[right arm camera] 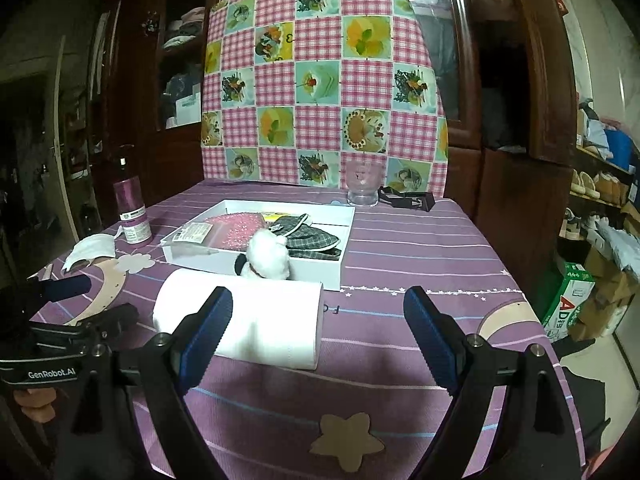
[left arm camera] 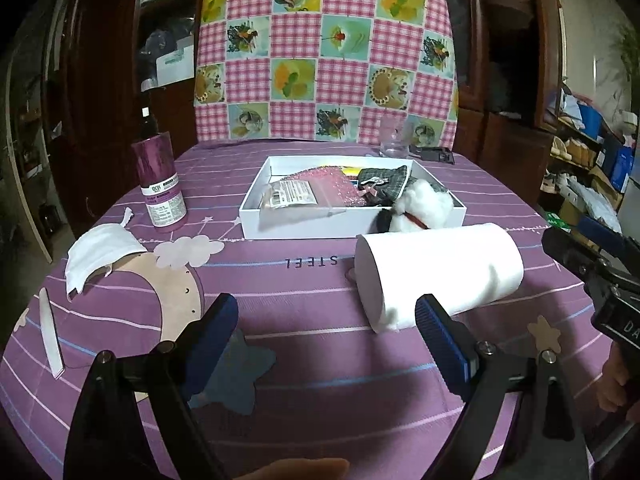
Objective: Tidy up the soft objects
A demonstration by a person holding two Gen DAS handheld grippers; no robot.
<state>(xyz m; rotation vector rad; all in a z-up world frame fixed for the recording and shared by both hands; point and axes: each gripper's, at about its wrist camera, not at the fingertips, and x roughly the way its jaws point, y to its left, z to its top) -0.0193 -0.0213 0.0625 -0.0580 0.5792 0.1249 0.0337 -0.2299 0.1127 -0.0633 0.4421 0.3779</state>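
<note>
While both grippers, left gripper (left arm camera: 324, 328) and right gripper (right arm camera: 316, 322), hover spread and empty near the paper roll (left arm camera: 438, 274) lying on its side just before the white box (left arm camera: 304, 226), a one-sided nudge risks rolling it away.

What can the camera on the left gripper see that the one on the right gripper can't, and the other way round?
Only the left wrist view shows the flat white strip near the table's left edge and the blue star cutout under the open left gripper.

Only the right wrist view shows the green and white carton on the floor and the tan star patch near the open right gripper.

Both show the white paper roll, the white shallow box of soft items, the fluffy white toy, the purple bottle, the white face mask and the clear glass.
</note>
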